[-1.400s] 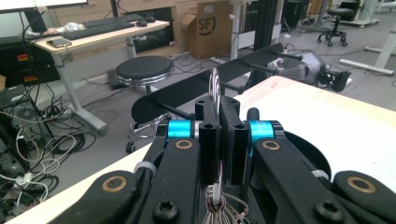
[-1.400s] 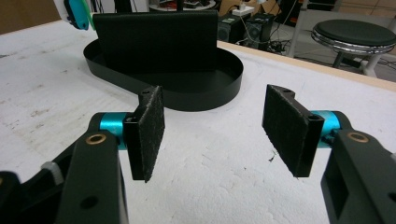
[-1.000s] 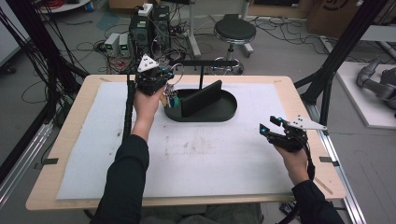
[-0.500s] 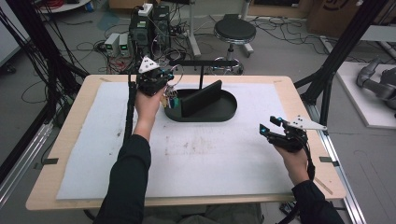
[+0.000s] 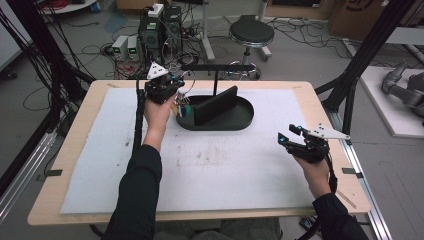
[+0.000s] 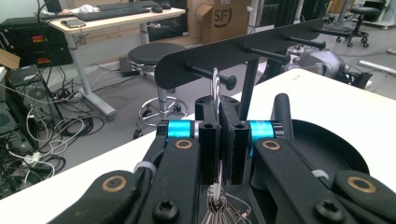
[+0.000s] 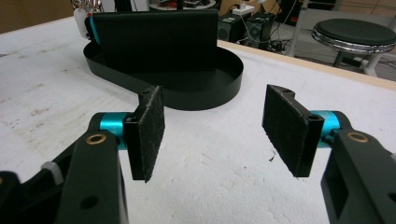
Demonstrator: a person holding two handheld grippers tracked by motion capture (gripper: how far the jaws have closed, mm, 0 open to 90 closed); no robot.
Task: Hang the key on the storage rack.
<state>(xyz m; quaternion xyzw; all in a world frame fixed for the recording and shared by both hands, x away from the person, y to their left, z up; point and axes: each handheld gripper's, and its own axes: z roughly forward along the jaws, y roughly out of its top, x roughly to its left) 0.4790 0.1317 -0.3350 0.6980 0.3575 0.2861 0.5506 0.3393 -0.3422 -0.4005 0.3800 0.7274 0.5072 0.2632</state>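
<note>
while the left hand-held gripper (image 6: 219,140) is clamped on the key ring (image 6: 215,91) right by the rack's peg (image 6: 210,76), it's not hooked on yet, and the right hand-held gripper (image 7: 212,128) sits open near the table's right edge.

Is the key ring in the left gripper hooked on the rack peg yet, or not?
Not yet. The key ring, pinched in the shut left gripper, stands upright just before the nearest peg; whether they touch, I cannot tell.

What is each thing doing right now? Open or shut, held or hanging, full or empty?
Left tongs: shut on the key ring.
Key ring: held upright, its top at the first peg, keys dangling below.
Peg rack: standing upright, pegs bare.
Black tray: lying on the table.
Right tongs: open, holding nothing, above the mat.
</note>
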